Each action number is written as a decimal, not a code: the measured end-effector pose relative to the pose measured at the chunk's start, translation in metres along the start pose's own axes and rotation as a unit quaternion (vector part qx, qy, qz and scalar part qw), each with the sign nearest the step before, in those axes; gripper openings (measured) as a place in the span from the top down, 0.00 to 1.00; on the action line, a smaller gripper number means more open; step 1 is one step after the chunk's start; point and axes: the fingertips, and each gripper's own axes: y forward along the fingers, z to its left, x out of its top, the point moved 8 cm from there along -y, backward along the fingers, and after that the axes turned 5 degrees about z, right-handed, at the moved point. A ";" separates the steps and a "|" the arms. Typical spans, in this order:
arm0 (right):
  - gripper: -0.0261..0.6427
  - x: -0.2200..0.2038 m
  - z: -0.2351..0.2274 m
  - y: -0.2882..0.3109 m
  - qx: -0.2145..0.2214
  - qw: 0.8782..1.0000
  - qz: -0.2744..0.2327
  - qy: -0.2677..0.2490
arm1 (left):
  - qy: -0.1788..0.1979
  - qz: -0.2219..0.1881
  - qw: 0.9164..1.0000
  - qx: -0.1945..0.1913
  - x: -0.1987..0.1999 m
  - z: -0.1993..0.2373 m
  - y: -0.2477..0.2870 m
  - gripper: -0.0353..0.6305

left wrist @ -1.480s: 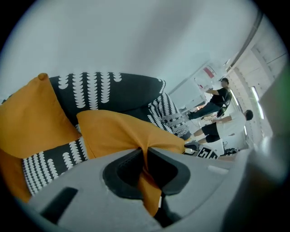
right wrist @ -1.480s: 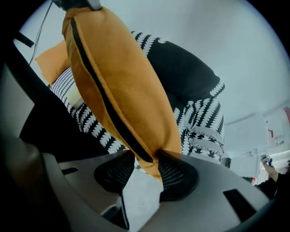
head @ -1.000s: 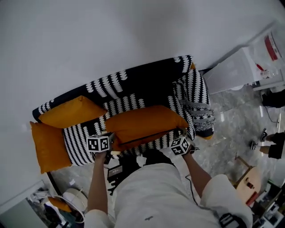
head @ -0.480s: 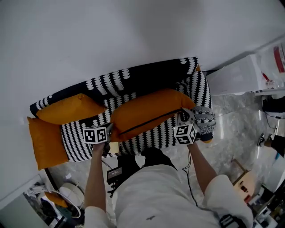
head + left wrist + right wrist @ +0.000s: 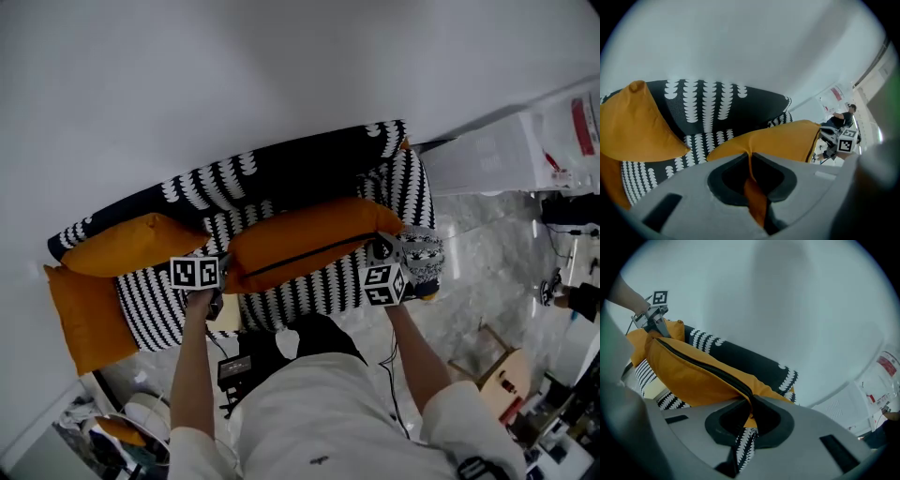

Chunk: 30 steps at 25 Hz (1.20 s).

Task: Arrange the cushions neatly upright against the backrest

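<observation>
Compared with a second ago, the long orange cushion (image 5: 309, 242) is sitting higher on the sofa (image 5: 155, 302). It is no longer sagging across the front of the seat but is being carried up toward the backrest (image 5: 281, 173), with its dark zip seam facing the person. Both hands are travelling with it. The left tongs (image 5: 223, 274) are clamped together on the cushion's 9 o'clock corner, and the left gripper view is showing a twist of orange fabric pinched between the tongs (image 5: 751, 161). The right tongs (image 5: 382, 251) are clamped on the 3 o'clock corner, where the orange corner and zip end are running straight into the tongs (image 5: 751, 411). A second orange cushion (image 5: 131, 246) is leaning against the backrest at 9 o'clock, a third orange cushion (image 5: 80, 314) is standing by the sofa's arm at 8 o'clock, and a grey patterned cushion (image 5: 419, 253) is lying just beside the right tongs at 3 o'clock. As for writing, each marker cube (image 5: 195, 273) is carrying only black-and-white square codes. A red label (image 5: 583, 127) on the white unit (image 5: 487, 155) at 2 o'clock is showing print too small to read.
</observation>
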 end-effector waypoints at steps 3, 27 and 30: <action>0.92 -0.006 0.004 0.020 0.014 0.999 0.028 0.005 | 0.005 0.038 0.999 0.022 0.004 0.007 0.021 0.90; 0.92 0.090 -0.026 0.137 -0.030 0.996 0.047 -0.073 | -0.040 -0.183 0.978 0.088 -0.017 0.005 -0.071 0.85; 0.92 0.105 -0.023 0.147 -0.048 0.993 0.047 -0.097 | -0.055 -0.199 0.975 0.084 -0.047 -0.001 -0.087 0.85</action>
